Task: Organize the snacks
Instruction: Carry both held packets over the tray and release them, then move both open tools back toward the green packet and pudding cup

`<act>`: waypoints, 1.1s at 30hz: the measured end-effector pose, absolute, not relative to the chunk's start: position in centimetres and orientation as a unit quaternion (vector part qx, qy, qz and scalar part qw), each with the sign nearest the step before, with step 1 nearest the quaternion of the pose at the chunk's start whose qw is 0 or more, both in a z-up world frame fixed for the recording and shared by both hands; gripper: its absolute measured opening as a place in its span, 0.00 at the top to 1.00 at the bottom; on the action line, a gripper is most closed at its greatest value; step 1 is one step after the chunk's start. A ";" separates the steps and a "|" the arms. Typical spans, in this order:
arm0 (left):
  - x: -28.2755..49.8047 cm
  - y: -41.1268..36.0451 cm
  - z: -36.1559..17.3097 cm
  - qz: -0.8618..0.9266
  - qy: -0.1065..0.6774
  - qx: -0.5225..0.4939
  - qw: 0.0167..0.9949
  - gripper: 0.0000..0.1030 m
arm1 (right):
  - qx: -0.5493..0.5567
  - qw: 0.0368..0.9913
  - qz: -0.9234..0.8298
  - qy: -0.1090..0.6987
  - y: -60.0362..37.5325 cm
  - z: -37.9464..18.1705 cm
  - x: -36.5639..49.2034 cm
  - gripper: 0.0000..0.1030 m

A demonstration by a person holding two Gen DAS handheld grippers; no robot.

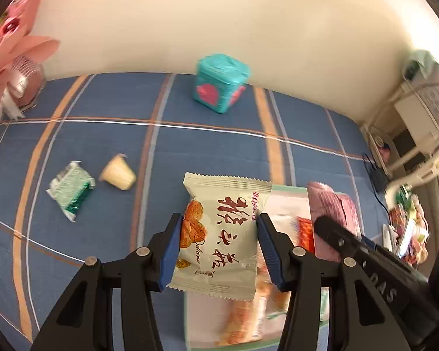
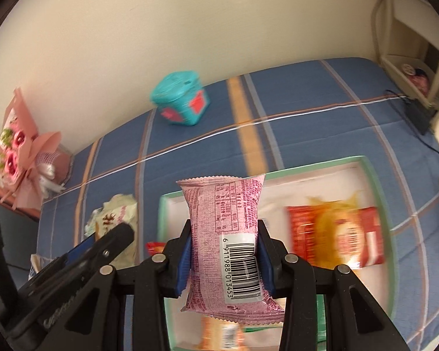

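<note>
Both claws point steeply down over the blue plaid bed. Beneath lies a green-rimmed tray with red snack packs; a teal tin stands by the wall. The left claw clamps a cream pastry packet; the right claw clamps a pink snack packet.

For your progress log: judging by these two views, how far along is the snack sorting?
Done: some orange-red packets already lie in the tray. In hand: the left gripper holds a white packet, the right gripper a pink packet. Left: a green packet and a jelly cup on the bedsheet.
</note>
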State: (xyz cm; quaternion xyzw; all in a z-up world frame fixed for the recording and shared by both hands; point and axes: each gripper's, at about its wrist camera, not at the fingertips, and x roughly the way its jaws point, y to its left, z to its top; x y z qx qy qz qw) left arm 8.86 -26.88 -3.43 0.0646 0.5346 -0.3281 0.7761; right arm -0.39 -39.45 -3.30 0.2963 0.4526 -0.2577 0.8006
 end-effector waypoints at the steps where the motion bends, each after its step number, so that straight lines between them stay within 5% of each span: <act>1: 8.2 -27.5 -3.3 -0.335 0.533 0.071 0.774 0.49 | 0.299 0.799 -0.262 0.452 -39.9 -3.3 -0.9 0.60; 14: 6.2 -30.5 -7.1 -0.331 0.582 0.103 0.736 0.48 | 0.317 0.758 -0.275 0.499 -42.9 -6.6 -3.0 0.59; 16: 6.3 -30.5 -7.0 -0.327 0.581 0.102 0.738 0.42 | 0.318 0.758 -0.274 0.500 -42.9 -6.7 -2.9 0.59; 21: 7.1 -29.3 -5.8 -0.324 0.576 0.080 0.746 0.40 | 0.310 0.765 -0.277 0.491 -42.5 -5.7 -2.8 0.44; 25: 8.3 -27.7 -5.5 -0.303 0.568 0.076 0.761 0.34 | 0.297 0.771 -0.274 0.493 -41.7 -5.3 -2.1 0.42; 30: 10.6 -25.0 -6.4 -0.242 0.570 0.078 0.781 0.33 | 0.273 0.782 -0.259 0.497 -39.8 -5.5 -0.4 0.24; 33: 12.0 -22.6 -6.8 -0.210 0.570 0.069 0.792 0.25 | 0.252 0.789 -0.246 0.504 -38.2 -5.6 0.9 0.20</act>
